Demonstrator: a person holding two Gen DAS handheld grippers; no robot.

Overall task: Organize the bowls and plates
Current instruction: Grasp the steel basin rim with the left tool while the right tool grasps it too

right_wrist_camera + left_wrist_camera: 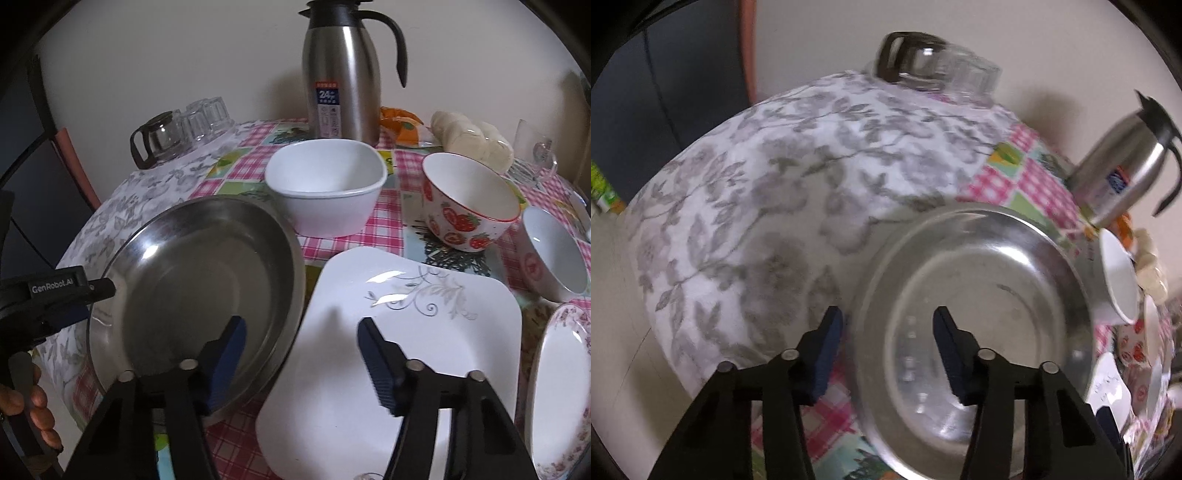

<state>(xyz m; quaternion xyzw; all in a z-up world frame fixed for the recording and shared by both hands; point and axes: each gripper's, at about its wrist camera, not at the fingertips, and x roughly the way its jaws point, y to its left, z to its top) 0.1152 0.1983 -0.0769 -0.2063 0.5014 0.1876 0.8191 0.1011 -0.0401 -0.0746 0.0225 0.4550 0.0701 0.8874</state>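
Little of the sorting looks done as far as I can judge: the dishes sit spread out singly across the counter (pixel 332 254), none stacked on another. The steel plate (pixel 199 291) lies at the left, tilted, its near-right rim seeming to overlap the square white plate (pixel 424 332) beside it. Behind them stand the square white bowl (pixel 325 188), the strawberry bowl (pixel 469 203) tipped toward me, a small pink-patterned bowl (pixel 554 254) on its side, and a floral-rimmed plate (pixel 561 387) at the far right edge. All of these are left to gather, I reckon, plates with plates and bowls with bowls. My left gripper (pixel 888 347) straddles the steel plate's left rim: one pad sits outside over the grey floral cloth (pixel 757 184), the other hangs over the plate's well, and the jaws stand apart with a gap on each side of the rim, so nothing is clenched yet. My right gripper (pixel 299 354) is likewise released and empty; its left pad hovers over the steel plate's inner slope, its right pad over the square white plate, with the seam where the two plates meet lying between the jaws. Whether either pad touches metal I cannot tell. The thermos (pixel 341 74) and the glassware (pixel 184 125) at the back stand well apart from my work.
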